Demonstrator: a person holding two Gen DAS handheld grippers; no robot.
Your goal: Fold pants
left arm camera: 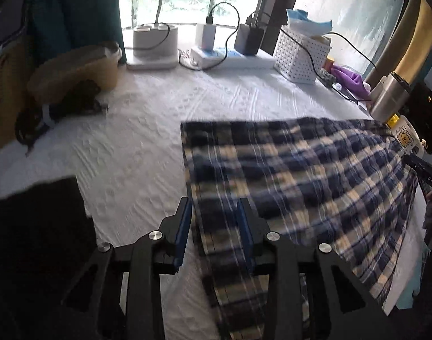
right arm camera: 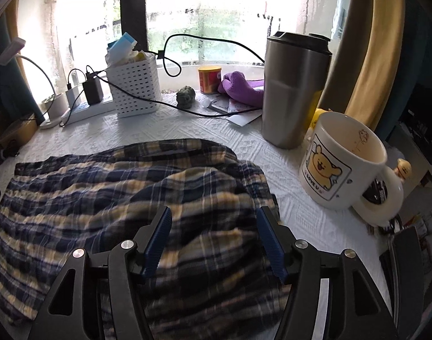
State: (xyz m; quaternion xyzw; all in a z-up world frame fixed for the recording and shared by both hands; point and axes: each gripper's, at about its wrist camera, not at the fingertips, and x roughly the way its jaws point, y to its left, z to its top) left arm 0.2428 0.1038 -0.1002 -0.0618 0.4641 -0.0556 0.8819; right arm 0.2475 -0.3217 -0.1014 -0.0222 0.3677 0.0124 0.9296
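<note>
Pants on table, both tongs parted

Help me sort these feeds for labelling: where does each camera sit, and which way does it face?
Left wrist: on the left gripper, looking down at the plaid pants, window beyond; only its open fingers show.
Right wrist: on the right gripper, over the pants, facing mug and tumbler; open fingers only.
Shared: pants, white basket, mug, tumbler.
</note>
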